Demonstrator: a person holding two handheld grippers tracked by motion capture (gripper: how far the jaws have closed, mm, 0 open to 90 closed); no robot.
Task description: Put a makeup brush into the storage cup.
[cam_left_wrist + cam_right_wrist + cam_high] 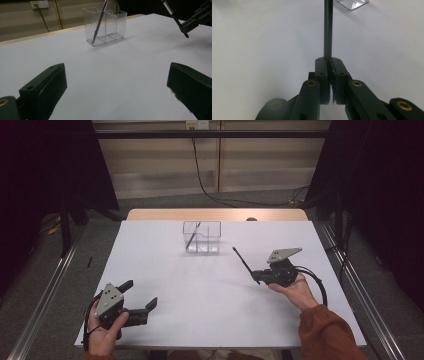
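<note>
The right gripper (256,274) sits at about four o'clock on the white table (210,285), cradled from below by the person's right hand (295,292). Its two black jaws are pressed together on a thin black pen (244,263), gripping it near its lower end. From the jaws the pen's free length slants up toward eleven o'clock, and its far tip stands clear of the tabletop. In the right gripper view the pen (328,27) rises straight from between the closed jaws toward twelve o'clock, where a corner of the clear holder (352,3) shows at the top edge.

The left gripper (142,306) lies at about seven o'clock on the table, held in the left hand (106,332). Its jaws stand wide apart, with nothing between them and nothing touching them. In the left gripper view they rise at the lower left and lower right with bare table between them.

The clear plastic holder (202,236) stands upright at twelve o'clock, near the table's far edge, divided into compartments. A second pen (193,236) leans in its left compartment, with its tip on the floor of the holder and its top tilted to the right above the rim. The held pen is well apart from the holder, off toward its four o'clock side. The left gripper view shows the holder (113,25), the leaning pen (99,22) and, at two o'clock, the right gripper (186,31) with the lower end of its pen sticking out below the jaws.
</note>
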